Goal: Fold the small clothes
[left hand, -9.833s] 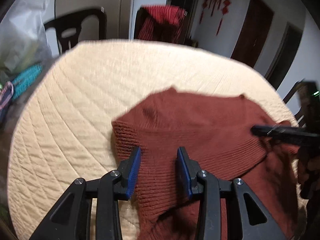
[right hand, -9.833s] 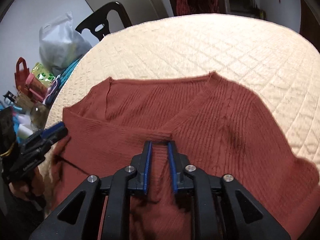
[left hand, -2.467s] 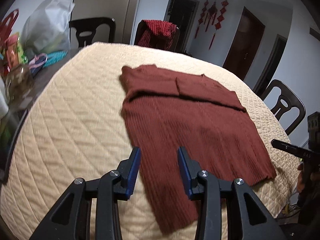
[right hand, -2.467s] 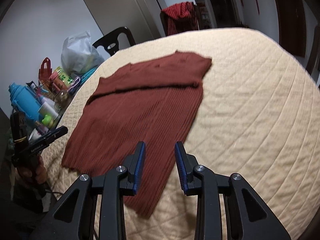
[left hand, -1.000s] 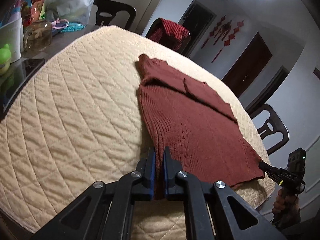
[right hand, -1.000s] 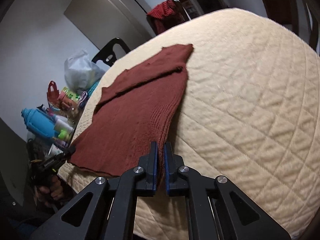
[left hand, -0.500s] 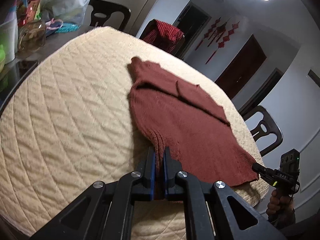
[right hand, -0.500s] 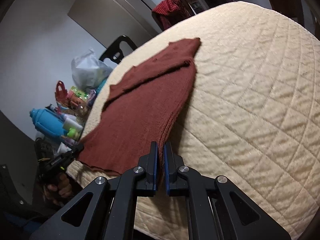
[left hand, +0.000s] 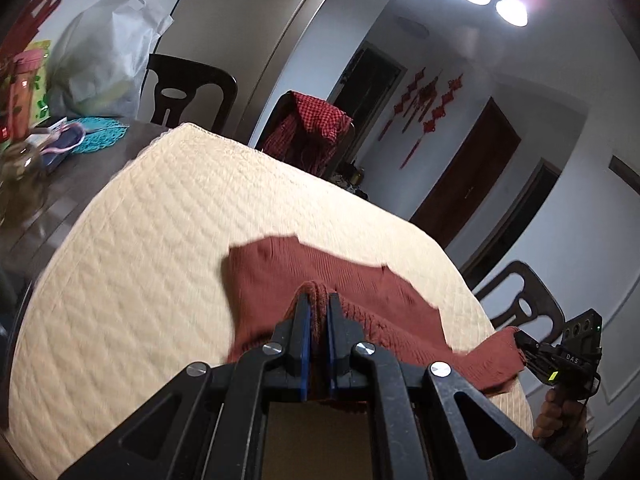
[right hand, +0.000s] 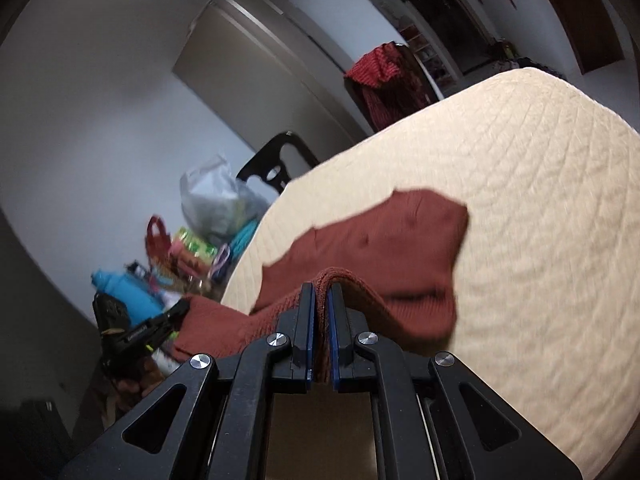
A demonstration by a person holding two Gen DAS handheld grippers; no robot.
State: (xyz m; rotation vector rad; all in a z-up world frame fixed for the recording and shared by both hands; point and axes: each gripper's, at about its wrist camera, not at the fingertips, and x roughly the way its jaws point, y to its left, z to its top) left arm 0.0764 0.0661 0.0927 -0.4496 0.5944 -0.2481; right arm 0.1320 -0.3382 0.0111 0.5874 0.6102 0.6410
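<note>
Left wrist view: the left claw (left hand: 318,312) is pinched tight on a bunched hem corner of a rust-red knit sweater (left hand: 320,280), lifting it off the cream quilted cover (left hand: 140,240) on the desk. The rest of the garment lies flat just ahead of the claw, its far edge toward the chair draped with a red checked cloth (left hand: 312,128). Off to the right, the right claw (left hand: 524,346) grips the opposite hem corner, the fabric stretched between the two.

Right wrist view: the right claw (right hand: 321,304) is likewise pressed shut on its hem corner, the sweater (right hand: 380,248) spreading ahead of it across the cover (right hand: 540,200). To its left, the left claw (right hand: 180,308) holds the other end, near a clutter of bags and a blue bottle (right hand: 124,288).

The step appears to be carrying the hem forward over the body. Done well, both claws should travel level and together, keeping the hem taut and straight, and lay it squarely on the far edge before letting go.
</note>
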